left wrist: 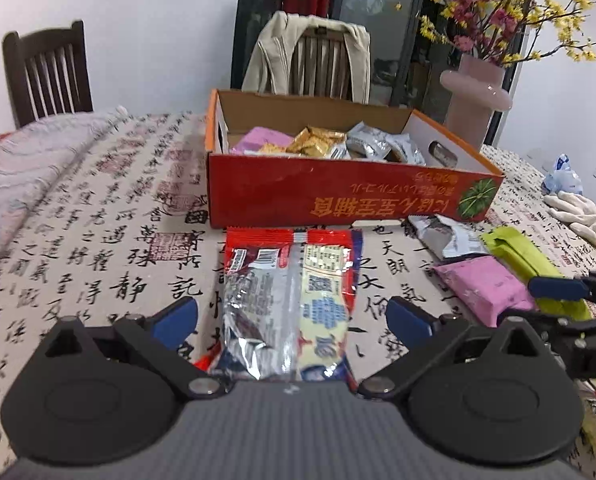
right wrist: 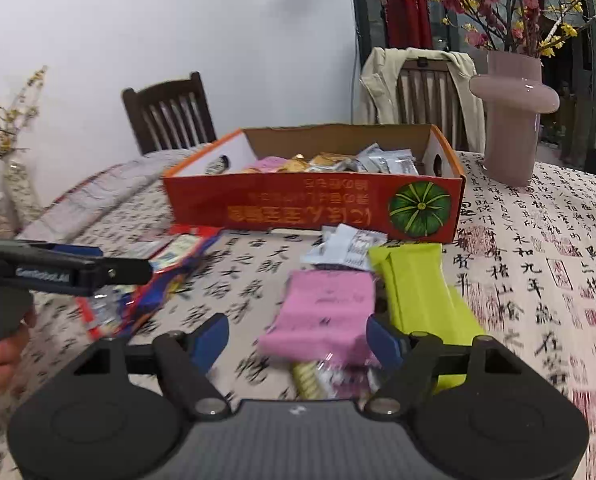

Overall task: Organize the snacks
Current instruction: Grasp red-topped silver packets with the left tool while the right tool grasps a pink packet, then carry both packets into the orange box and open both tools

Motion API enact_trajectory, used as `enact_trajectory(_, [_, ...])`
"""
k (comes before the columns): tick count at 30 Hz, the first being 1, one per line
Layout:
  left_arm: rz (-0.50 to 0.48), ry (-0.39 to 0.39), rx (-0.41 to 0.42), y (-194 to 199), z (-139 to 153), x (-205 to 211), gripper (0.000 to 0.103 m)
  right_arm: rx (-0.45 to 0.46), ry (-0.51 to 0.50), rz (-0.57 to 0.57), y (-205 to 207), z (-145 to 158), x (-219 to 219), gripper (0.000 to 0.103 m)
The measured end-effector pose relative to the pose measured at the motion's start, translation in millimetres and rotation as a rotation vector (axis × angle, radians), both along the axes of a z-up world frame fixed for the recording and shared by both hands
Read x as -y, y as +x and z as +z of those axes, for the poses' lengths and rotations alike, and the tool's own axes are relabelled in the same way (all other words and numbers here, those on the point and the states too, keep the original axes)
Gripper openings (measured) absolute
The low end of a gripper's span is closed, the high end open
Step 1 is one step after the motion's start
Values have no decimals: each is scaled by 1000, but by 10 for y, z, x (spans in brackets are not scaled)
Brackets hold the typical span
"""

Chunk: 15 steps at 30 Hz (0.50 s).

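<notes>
A red cardboard box (left wrist: pixel 338 196) (right wrist: pixel 298 208) holds several snack packets. In the left wrist view a red and silver snack bag (left wrist: pixel 289 300) lies on the table in front of the box. My left gripper (left wrist: pixel 291 318) is open with its fingers on either side of that bag. In the right wrist view a pink packet (right wrist: pixel 326 312) lies between the fingers of my open right gripper (right wrist: pixel 298 340). A lime green packet (right wrist: pixel 418 296) lies to its right and a silver wrapper (right wrist: pixel 350 248) behind it. The right gripper shows at the right edge of the left wrist view (left wrist: pixel 570 292).
A pink vase (right wrist: pixel 514 120) with flowers stands at the back right of the table. White gloves (left wrist: pixel 582 212) and a blue-white bag (left wrist: pixel 562 176) lie at the far right. Chairs (right wrist: pixel 169 112) stand behind the table, one with a beige jacket (left wrist: pixel 310 52).
</notes>
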<state>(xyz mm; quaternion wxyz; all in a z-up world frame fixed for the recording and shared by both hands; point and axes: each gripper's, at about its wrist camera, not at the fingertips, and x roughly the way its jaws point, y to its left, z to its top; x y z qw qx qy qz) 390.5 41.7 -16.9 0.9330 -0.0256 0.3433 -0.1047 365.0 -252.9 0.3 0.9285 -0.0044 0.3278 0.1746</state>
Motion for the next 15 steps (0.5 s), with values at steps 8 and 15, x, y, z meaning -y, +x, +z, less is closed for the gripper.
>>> enact_trajectory(8, [12,60,-8,86,-163,25,64,-53,-69,-4,367,-146,-131,69])
enact_trajectory(15, [24,19,-2,-89,-85,-20,57,-57,-64,10,295,-120,-129,59])
